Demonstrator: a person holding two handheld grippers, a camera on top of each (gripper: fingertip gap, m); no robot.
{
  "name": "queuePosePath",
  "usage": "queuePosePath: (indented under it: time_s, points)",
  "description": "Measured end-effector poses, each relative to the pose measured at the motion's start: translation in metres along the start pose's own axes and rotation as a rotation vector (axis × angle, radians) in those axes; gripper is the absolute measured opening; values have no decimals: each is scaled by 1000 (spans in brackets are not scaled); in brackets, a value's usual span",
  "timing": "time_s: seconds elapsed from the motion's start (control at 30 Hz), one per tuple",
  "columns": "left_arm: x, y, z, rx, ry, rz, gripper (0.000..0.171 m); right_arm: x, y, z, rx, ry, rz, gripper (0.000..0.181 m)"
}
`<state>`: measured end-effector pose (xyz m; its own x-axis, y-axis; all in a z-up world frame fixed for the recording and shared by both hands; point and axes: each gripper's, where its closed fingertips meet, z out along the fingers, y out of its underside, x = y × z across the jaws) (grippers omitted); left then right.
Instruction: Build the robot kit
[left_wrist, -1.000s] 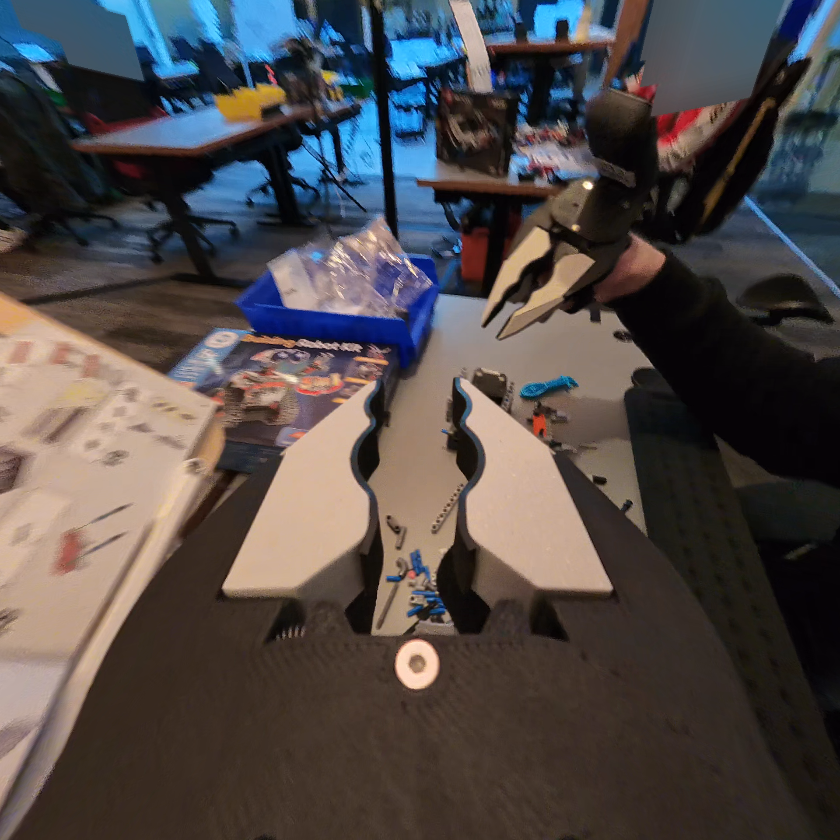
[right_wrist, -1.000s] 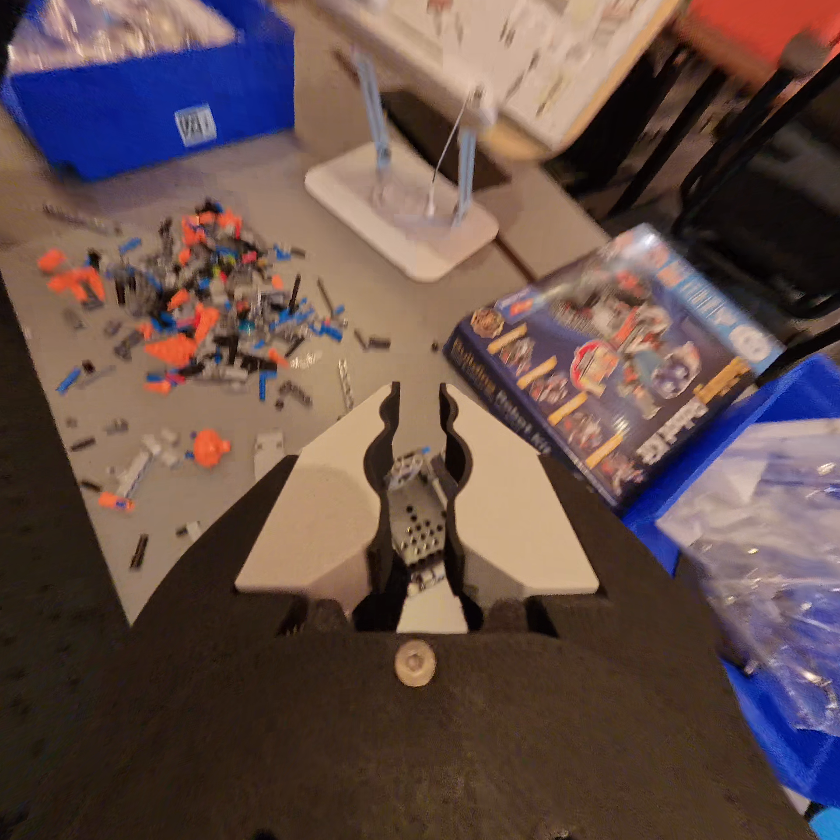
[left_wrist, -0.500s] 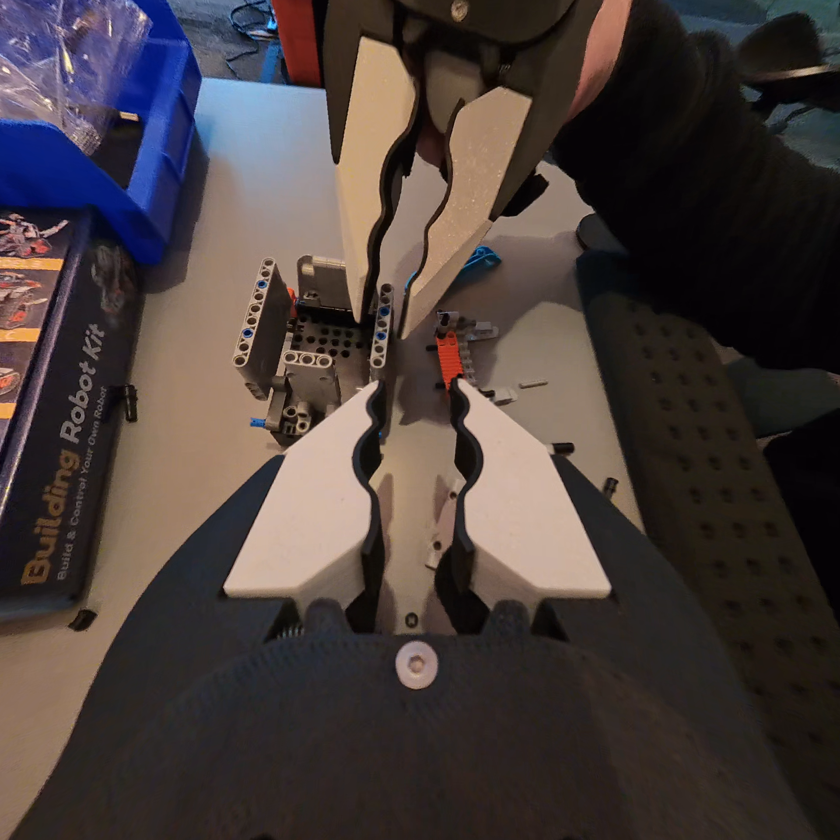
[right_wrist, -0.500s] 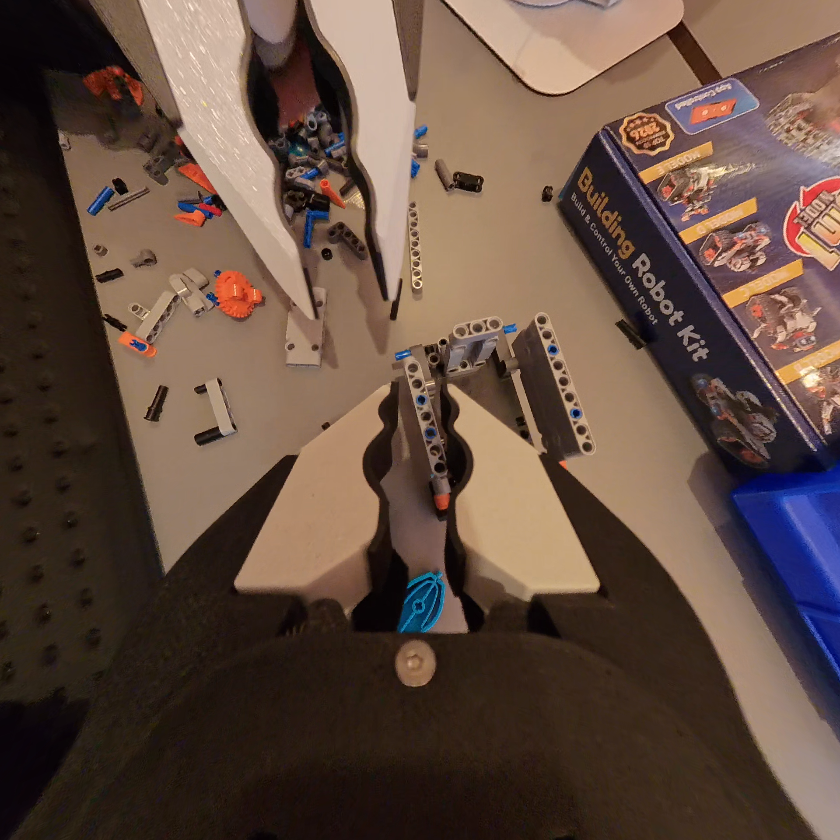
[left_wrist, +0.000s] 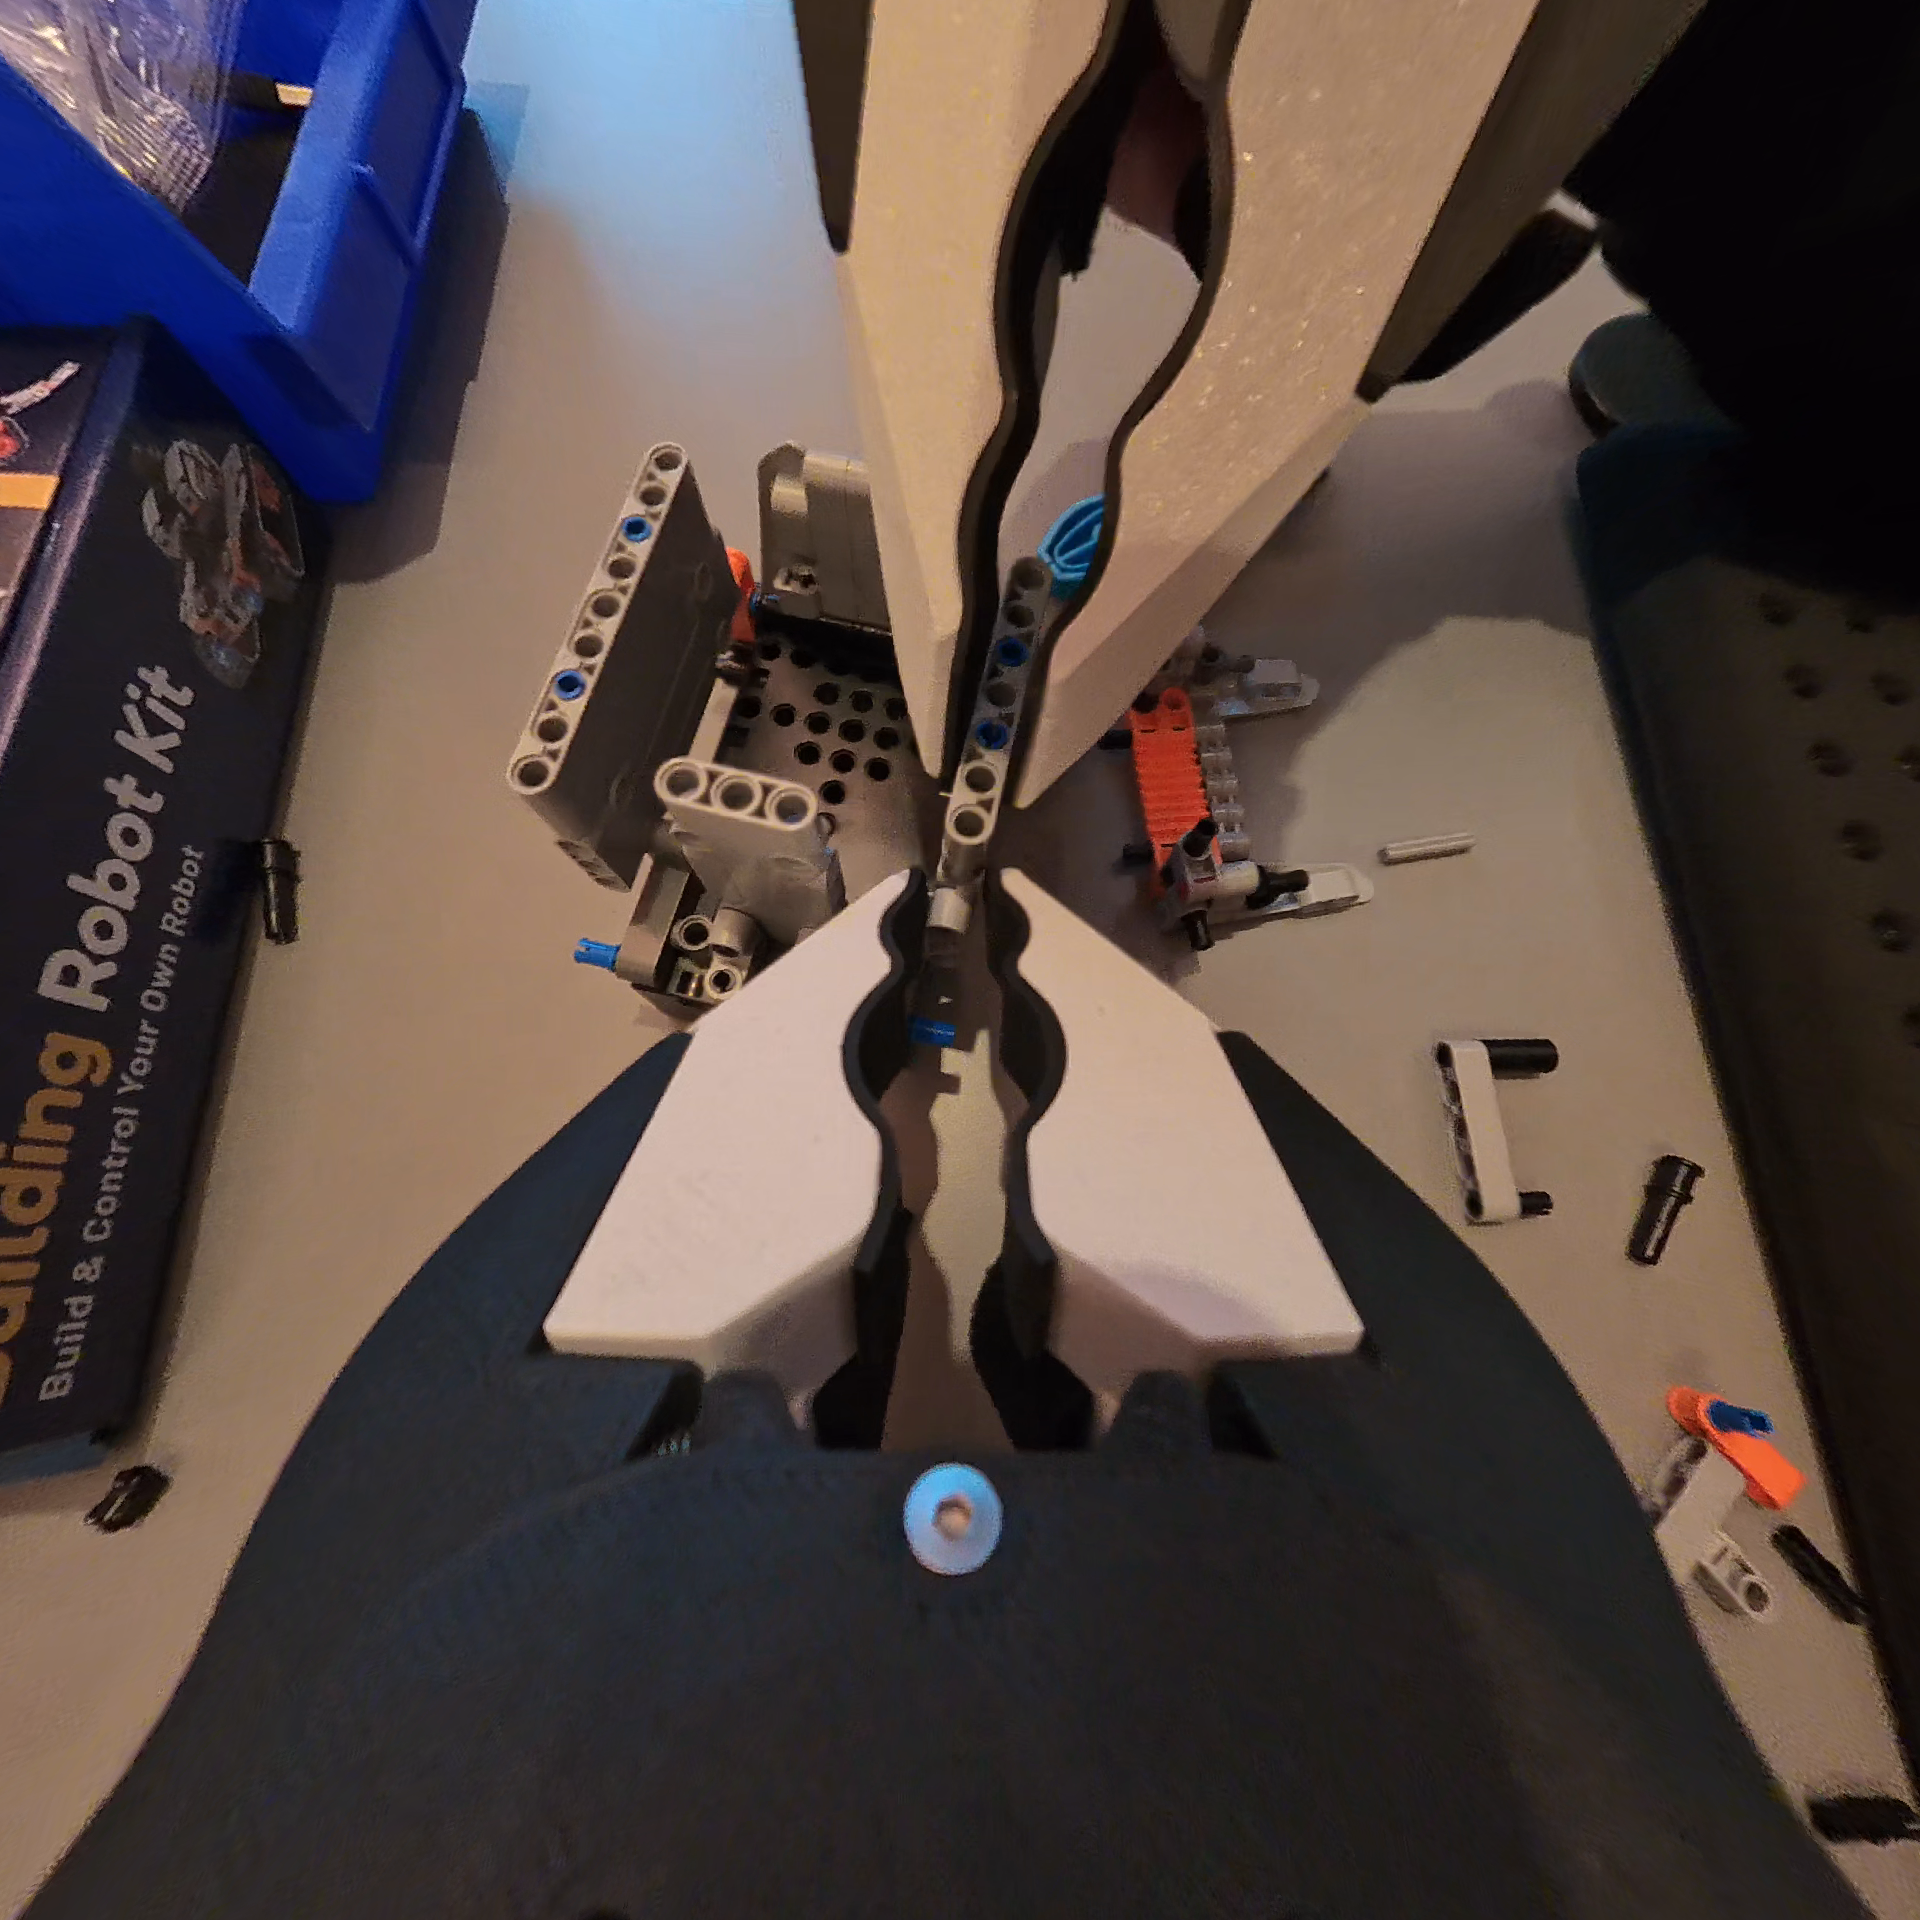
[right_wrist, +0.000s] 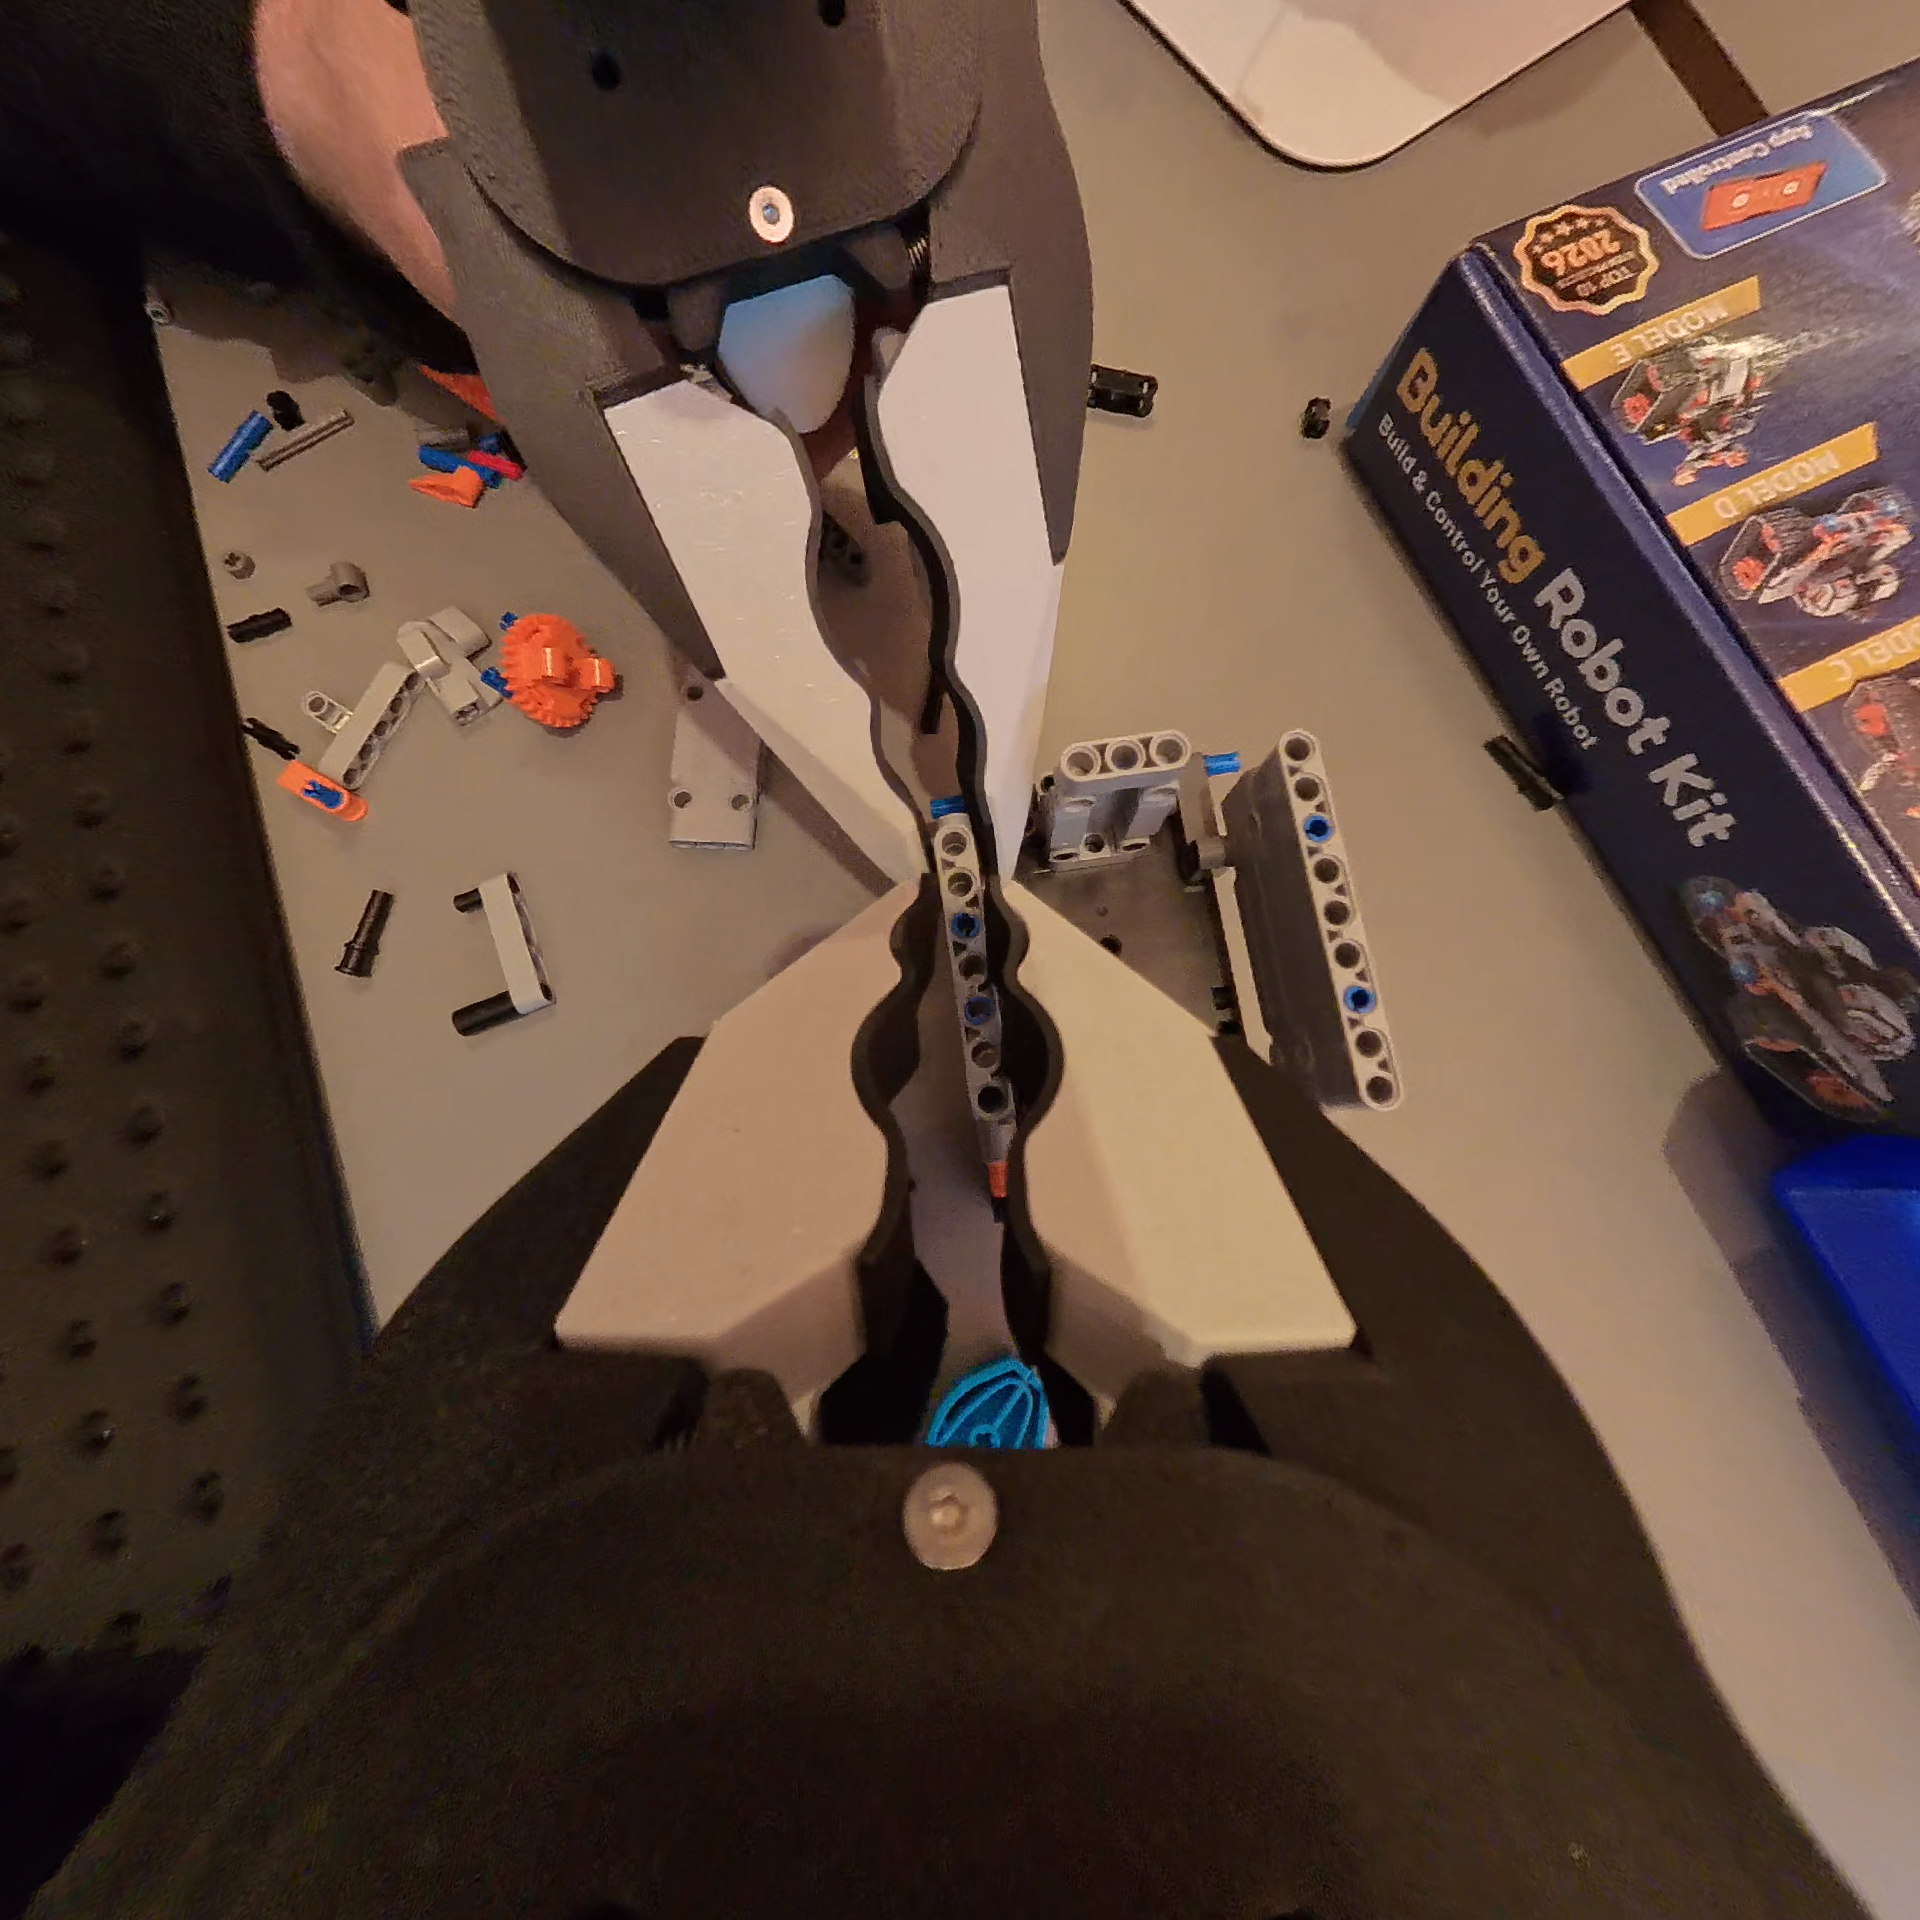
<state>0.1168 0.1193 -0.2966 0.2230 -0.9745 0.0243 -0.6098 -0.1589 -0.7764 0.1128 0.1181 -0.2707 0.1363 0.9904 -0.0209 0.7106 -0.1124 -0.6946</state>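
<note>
1. Both grippers have closed in on the grey build since half a second ago; the left gripper (left_wrist: 951, 904), then short of it with its fingers spread, now has its tips at the near end of the side beam (left_wrist: 992, 696).
2. Right gripper (right_wrist: 961, 904): fingers nearly together, clamped flat against both faces of the side beam (right_wrist: 971, 977). This grip holds the grey perforated assembly (left_wrist: 727, 727) steady on the grey table (left_wrist: 416, 1039).
3. Left gripper: fingers narrowed to a slim gap around a small grey connector (left_wrist: 945, 909) at the beam's end. Whether they actually pinch it cannot be told.
4. Opposed approach puts the two grippers tip to tip along the beam, one bracing, one working the end.
5. Surroundings: a printed kit box (right_wrist: 1662, 623) lies just beside the assembly; a blue bin (left_wrist: 260, 239) sits beyond it; loose parts, including an orange gear (right_wrist: 556, 670), lie scattered on the opposite side.
</note>
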Motion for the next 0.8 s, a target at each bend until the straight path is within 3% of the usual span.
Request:
queuePosePath:
  time_s: [0.37,0.8]
  points:
    - [0,-2,2,52,60,-12,9,1,-2,8,-21,21,-19,5]
    - [2,1,-6,107,130,11,8,0,-12,10,120,42,-5,4]
